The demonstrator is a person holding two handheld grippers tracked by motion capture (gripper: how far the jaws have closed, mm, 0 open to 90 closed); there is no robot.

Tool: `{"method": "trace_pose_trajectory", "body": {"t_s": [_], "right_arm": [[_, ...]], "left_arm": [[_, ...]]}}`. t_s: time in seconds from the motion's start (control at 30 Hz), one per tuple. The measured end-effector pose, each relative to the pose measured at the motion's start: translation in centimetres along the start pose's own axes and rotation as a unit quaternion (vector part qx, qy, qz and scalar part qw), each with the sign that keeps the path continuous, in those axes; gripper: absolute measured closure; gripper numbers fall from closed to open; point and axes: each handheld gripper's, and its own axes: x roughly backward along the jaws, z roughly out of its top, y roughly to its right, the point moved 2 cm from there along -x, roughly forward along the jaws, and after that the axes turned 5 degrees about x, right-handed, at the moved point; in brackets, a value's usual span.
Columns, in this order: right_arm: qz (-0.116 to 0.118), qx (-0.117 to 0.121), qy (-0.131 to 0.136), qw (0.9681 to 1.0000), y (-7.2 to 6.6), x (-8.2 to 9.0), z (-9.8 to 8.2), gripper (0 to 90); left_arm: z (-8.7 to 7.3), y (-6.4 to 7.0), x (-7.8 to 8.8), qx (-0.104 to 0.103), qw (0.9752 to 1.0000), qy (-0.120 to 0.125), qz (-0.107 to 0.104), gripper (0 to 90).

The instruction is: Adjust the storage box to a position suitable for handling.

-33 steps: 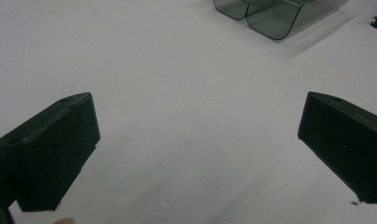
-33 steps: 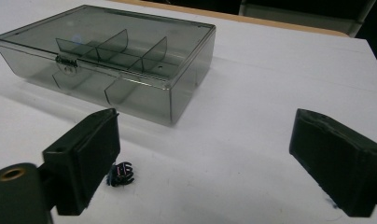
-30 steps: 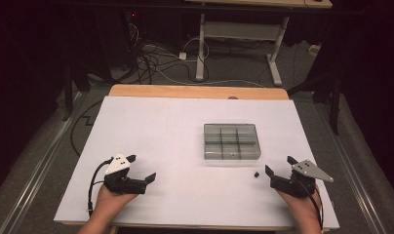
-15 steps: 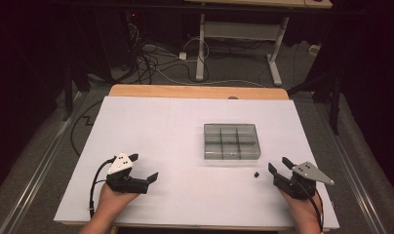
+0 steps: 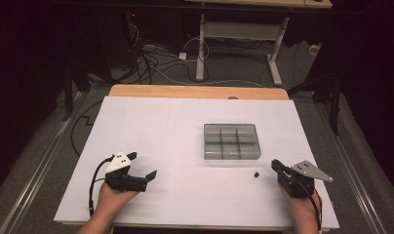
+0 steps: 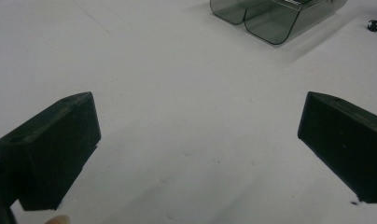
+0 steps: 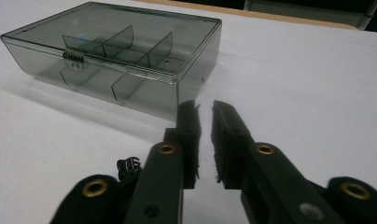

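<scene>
You are holding the left gripper (image 5: 142, 171) with jaws wide apart over bare table (image 5: 175, 126). The right gripper (image 5: 277, 165) has just been closing, nothing between. The small black part (image 5: 256, 174), too small to identify, is lying near-right of the lidded grey box (image 5: 231, 141).

1. Compartment box (image 5: 231, 141): on the table (image 5: 166, 122), right of centre.
2. Small part (image 5: 256, 174): on the table, just before the box's near edge.
3. My right gripper (image 5: 278, 167): right of the small part.
4. My left gripper (image 5: 142, 168): well apart, at the near left.
</scene>
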Motion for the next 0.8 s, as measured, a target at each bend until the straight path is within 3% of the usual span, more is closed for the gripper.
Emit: {"method": "trace_pose_trajectory", "body": {"t_s": [0.47, 0.8], "right_arm": [[-0.002, 0.000, 0.000, 1.0000, -0.1, -1.1, 1.2, 90.0], [-0.003, 0.002, -0.005, 1.0000, 0.8, -3.6, 2.6, 90.0]], "left_arm": [[-0.3, -0.1, -0.3, 0.001, 0.9999, -0.011, 0.000, 0.0], [-0.6, -0.1, -0.4, -0.001, 0.9999, -0.016, 0.000, 0.0]]}}
